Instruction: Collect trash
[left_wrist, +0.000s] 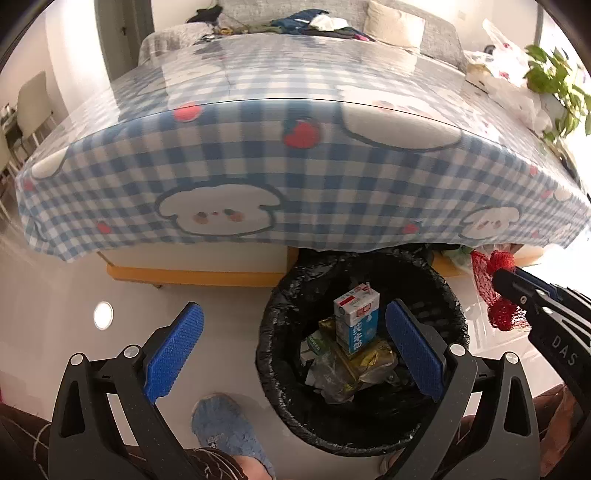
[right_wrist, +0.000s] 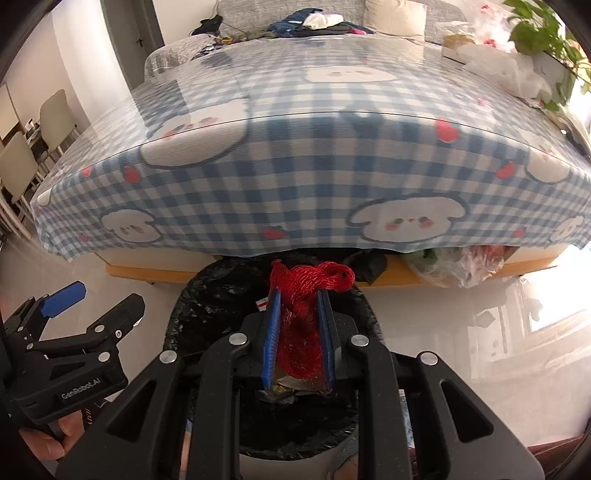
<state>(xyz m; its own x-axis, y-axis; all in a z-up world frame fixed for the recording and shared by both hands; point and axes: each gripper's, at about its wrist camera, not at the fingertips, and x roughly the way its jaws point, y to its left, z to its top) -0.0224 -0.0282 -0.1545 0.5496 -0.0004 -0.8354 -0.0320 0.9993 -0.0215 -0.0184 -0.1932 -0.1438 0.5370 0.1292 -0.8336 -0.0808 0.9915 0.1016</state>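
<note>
A bin lined with a black bag (left_wrist: 280, 295) stands on the floor by the table's near edge. Inside it a blue and white milk carton (left_wrist: 356, 317) stands on crumpled wrappers (left_wrist: 347, 369). My left gripper (left_wrist: 295, 332) hangs wide open above the bin's left rim, nothing between its blue pads. My right gripper (right_wrist: 298, 306) is shut on a red mesh net bag (right_wrist: 303, 291), held over the bin (right_wrist: 207, 295). In the left wrist view the net bag (left_wrist: 491, 280) and the right gripper show at the far right.
A table under a blue checked cloth (left_wrist: 295, 155) with cartoon dogs fills the upper view, a sofa with clothes (left_wrist: 317, 22) behind it. A plant (left_wrist: 554, 85) and plastic bags sit at its right. A blue slipper (left_wrist: 225, 424) is on the floor beside the bin.
</note>
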